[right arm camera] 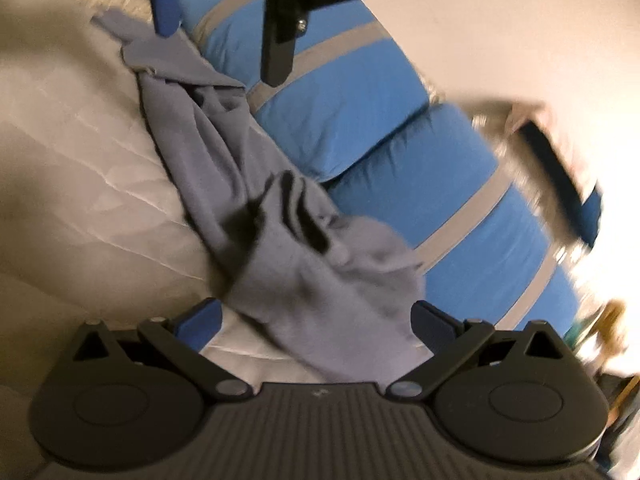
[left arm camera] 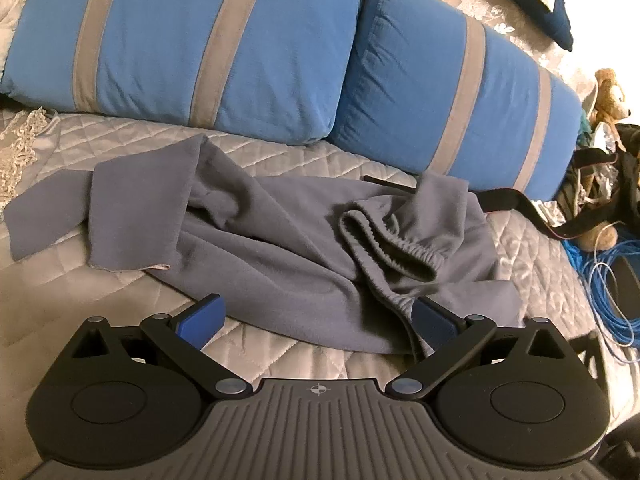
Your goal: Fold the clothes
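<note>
Garment: the crumpled grey fleece trousers with an elastic waistband (left arm camera: pixel 288 236) lie unfolded on the quilted beige bed cover (left arm camera: pixel 80 320), in front of two blue cushions with grey stripes (left arm camera: pixel 192 44) at 12 o'clock.
Left gripper: the black left gripper with blue pads (left arm camera: pixel 318 320) is spread wide and holds nothing; the trouser hem lies between its fingers at 1 o'clock.
Right gripper: the black right gripper with blue pads (right arm camera: pixel 316 322) is also spread wide, empty, with the waist end just ahead; this view is motion-blurred.
Risk, layers: closing here likely pinches one layer only, so the legs stay twisted.
Risk, snag: the blue coiled cable (left arm camera: pixel 608 280) and black strap (left arm camera: pixel 516 196) at 3 o'clock could catch if the fabric is swung that way.
Risk, cover: a low pinch may lift the quilt too.
Writing: none readable; only a small crosshair mark (left arm camera: pixel 318 389) on the left gripper body.
</note>
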Demonstrator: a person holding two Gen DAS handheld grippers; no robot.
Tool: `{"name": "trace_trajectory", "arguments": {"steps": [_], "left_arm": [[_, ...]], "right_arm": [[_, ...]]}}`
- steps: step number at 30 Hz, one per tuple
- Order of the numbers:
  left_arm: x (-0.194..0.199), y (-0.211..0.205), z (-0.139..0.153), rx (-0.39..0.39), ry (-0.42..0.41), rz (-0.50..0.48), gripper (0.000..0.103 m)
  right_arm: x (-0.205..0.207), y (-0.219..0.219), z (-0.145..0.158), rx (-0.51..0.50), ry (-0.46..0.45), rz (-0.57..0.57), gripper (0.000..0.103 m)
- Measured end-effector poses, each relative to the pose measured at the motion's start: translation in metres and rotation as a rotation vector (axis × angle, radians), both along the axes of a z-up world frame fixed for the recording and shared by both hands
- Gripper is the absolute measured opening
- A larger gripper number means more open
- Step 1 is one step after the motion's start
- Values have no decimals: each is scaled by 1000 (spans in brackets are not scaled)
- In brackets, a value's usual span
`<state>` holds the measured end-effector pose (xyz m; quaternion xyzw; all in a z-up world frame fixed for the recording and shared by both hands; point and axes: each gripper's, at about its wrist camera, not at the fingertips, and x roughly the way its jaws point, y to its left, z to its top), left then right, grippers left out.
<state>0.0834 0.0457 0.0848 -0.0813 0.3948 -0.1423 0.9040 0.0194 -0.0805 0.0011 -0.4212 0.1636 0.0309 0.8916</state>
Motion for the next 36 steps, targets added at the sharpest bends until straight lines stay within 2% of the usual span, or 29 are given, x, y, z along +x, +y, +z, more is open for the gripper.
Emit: {"name": "trace_trajectory", "arguments": {"steps": [4,7,12,17,20,22,25,28,32,36], "left_arm": [[1,1,3,-35,4,-7,101],[2,0,3,-29,-11,-8,101],[2,1,1,-22,-19,-1,101],[4,2,-1,-25,-15,7,101],[5,3,-2,-43,-19,3,101],[6,3,-2,-63,-20,-2,101],[10,1,-5,-116,-15,-20,101],[19,-3,-13,-209,21,-38,101],[34,-9,-30,-397,117,-54,97],[50,-20,-47,-538,224,-53,94]], "right_arm": [[3,-4,-4,-131,-5,28,103],[8,-7,-4,-139,21,73,103],[14,-2,-6,-220,20,166,103],[31,2,-11,-246,22,160,103],[31,4,-12,-267,-7,150,103],[23,7,-13,-292,-62,157,103],[17,7,-10,-280,-100,154,103],[15,4,-3,-249,-118,138,103],[14,0,1,-219,-136,123,103],[14,-6,8,-181,-145,110,103]]}}
